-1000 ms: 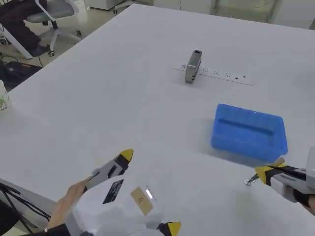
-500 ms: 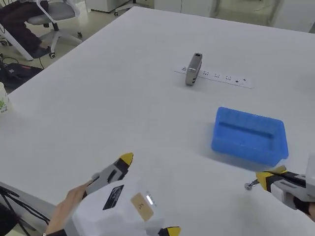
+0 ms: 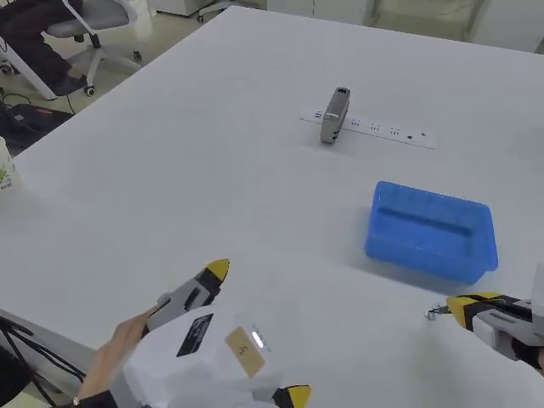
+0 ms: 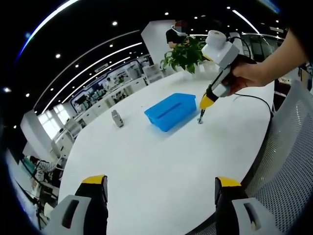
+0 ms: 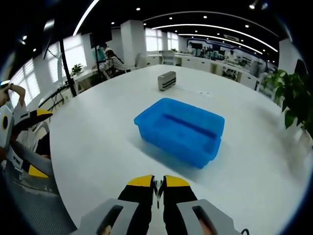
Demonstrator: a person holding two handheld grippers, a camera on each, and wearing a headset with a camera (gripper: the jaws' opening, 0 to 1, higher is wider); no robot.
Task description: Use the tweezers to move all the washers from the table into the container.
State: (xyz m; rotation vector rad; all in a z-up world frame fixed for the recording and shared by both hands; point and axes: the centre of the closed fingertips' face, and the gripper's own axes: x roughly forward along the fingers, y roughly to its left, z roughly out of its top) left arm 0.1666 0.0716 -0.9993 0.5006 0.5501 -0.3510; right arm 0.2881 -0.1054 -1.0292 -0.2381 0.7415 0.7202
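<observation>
My right gripper (image 5: 157, 182) is clenched on the tweezers (image 3: 433, 313), its jaws almost together around the thin metal. The tweezer tips point down toward the bench (image 3: 212, 170), just beside the near wall of the blue container (image 3: 432, 231); whether they carry anything is too small to tell. My left gripper (image 4: 161, 182) hangs wide open near the bench edge, grasping nothing. The black label (image 3: 196, 331) and tan sticker (image 3: 245, 348) on its body are too blurred to read.

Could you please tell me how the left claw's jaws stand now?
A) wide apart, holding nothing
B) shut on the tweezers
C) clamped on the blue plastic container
A: the left claw has its yellow-tipped jaws far apart, with bare white table between them.
</observation>
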